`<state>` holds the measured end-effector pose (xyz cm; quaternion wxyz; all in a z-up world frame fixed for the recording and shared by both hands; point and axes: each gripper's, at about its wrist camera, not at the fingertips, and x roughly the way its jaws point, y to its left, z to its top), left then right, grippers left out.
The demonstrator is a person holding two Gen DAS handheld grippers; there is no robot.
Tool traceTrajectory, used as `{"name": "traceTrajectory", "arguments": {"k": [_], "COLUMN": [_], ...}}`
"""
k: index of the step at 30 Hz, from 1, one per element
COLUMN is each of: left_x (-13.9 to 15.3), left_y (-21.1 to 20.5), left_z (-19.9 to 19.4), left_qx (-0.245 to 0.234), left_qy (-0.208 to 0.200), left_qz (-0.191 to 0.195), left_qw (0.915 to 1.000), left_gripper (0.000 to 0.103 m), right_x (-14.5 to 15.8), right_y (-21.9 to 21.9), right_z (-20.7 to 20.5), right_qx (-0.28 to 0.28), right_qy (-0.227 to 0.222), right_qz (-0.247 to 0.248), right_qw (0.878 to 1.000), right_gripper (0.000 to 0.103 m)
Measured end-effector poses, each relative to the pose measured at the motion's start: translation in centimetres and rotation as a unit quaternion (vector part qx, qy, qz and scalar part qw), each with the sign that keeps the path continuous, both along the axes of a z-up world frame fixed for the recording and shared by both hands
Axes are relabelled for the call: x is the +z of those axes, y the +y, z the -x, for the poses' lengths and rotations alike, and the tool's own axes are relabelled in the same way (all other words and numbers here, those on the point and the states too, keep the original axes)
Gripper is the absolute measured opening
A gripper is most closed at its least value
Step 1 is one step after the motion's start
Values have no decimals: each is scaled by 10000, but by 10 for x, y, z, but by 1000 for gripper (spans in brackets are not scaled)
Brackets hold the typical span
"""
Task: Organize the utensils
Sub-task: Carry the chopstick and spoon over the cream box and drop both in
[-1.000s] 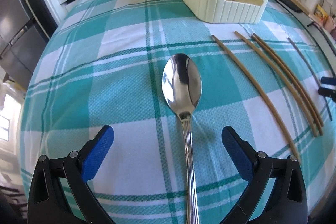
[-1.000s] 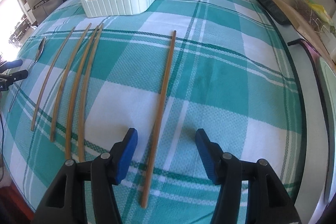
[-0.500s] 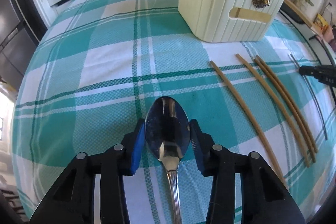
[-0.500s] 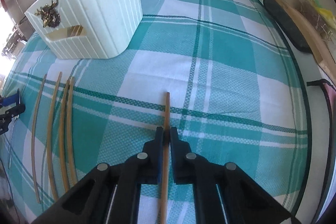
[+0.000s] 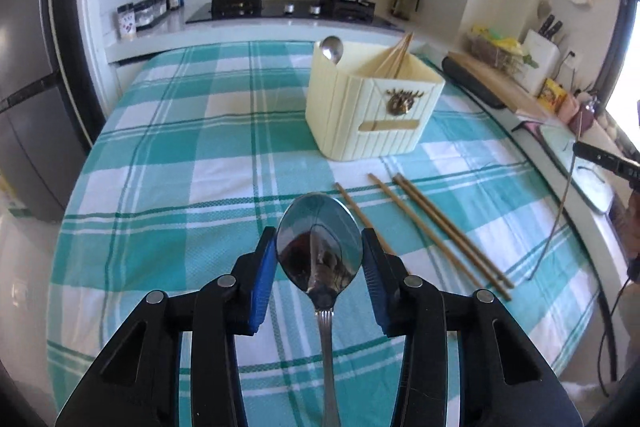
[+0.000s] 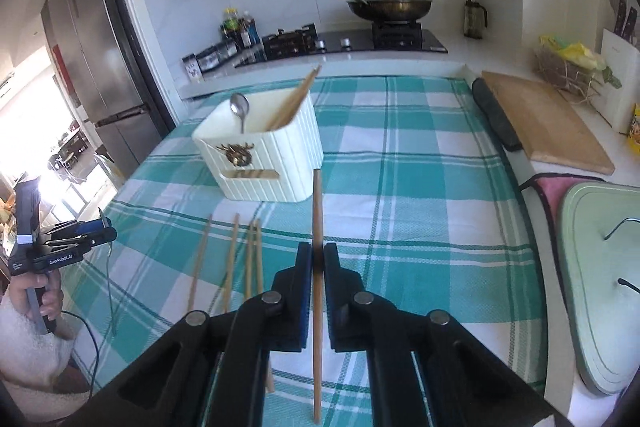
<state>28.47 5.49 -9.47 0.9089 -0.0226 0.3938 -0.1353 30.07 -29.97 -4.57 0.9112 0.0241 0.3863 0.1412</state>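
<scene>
You grip the spoon [image 5: 319, 251] by its bowl in your left fingers [image 5: 265, 269] and one chopstick [image 6: 317, 267] in your right fingers [image 6: 305, 291], both clear of the table [image 5: 168, 163], ready for the holder [image 5: 372, 115]

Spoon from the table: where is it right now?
Clamped by its bowl in the left gripper, the spoon is held above the tablecloth, short of the cream holder.
</scene>
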Motion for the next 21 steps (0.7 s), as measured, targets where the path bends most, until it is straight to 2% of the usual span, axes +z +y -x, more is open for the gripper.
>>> {"name": "traceTrajectory", "arguments": {"k": [3,8,16,21], "left_x": [16,34,52,81], "left_y": [5,9,15,15], "left_z": [10,16,9,-3], "left_qx": [-14,-34,-62,-195], "left_qy": [-148,-315,-368,-512], "left_qz": [135,319,547,698], "left_qw": [9998,9990,9978,9961], "left_gripper": [42,42,42,41], "right_x": [17,31,58,74], "right_y": [-2,4,17,19], "right_z": [22,35,23,2], "right_qx": [-27,-70,-4,-6], "right_qy": [-262,-591,-1001,-1118], "right_qz": [-110,-195,-172,-137], "right_qw": [9996,9980,9948,9936], "right_gripper": [6,6,6,6]}}
